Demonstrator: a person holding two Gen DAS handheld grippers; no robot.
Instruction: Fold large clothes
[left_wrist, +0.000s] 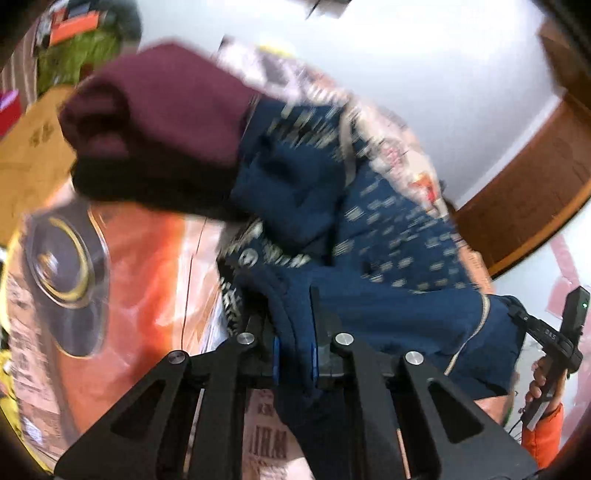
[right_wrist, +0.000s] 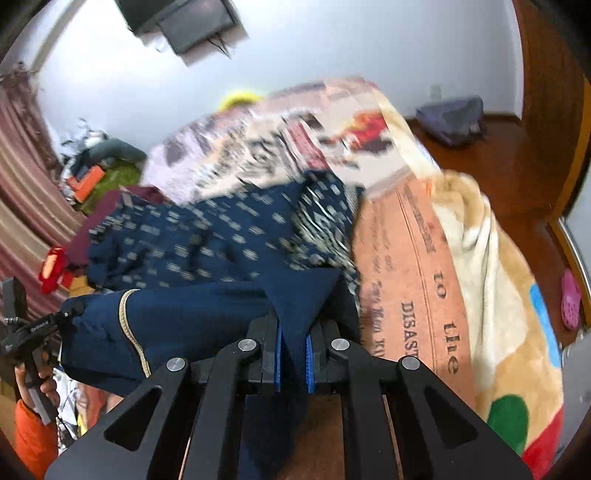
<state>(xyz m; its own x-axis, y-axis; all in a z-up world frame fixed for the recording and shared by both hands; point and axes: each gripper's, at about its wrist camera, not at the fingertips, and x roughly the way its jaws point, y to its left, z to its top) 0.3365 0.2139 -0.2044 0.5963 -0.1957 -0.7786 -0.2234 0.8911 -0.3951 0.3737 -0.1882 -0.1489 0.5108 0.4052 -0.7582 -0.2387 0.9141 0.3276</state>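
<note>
On the bed, over a big blanket (right_wrist: 424, 258) with orange parts and printed words, lies a dark blue garment (right_wrist: 192, 240) with small pale marks all over it. It is bunched up and spread across the middle of the blanket. The left gripper (left_wrist: 294, 352) is clenched on one edge of the blue cloth, and the cloth sits squeezed between its blue pads (left_wrist: 276, 356). The right gripper (right_wrist: 294, 363) is clenched on another edge of the same garment, with a fold of blue cloth sticking up between its two fingers. A stretch of the garment with a thin pale trim (right_wrist: 129, 332) hangs between the two tools. A dark red piece of clothing (left_wrist: 155, 110) lies at the far end of the blue one, touching it. In the left wrist view a hand (left_wrist: 543, 384) in an orange sleeve (left_wrist: 546, 432) holds the handle of the other tool at the right edge. The right wrist view shows a brown wooden floor (right_wrist: 491, 155) beside the bed, with a grey bundle (right_wrist: 452, 118) on it near the wall and a pink shoe (right_wrist: 570, 299) farther right. Both pictures are blurry, so the small marks on the cloth are hard to read.
</note>
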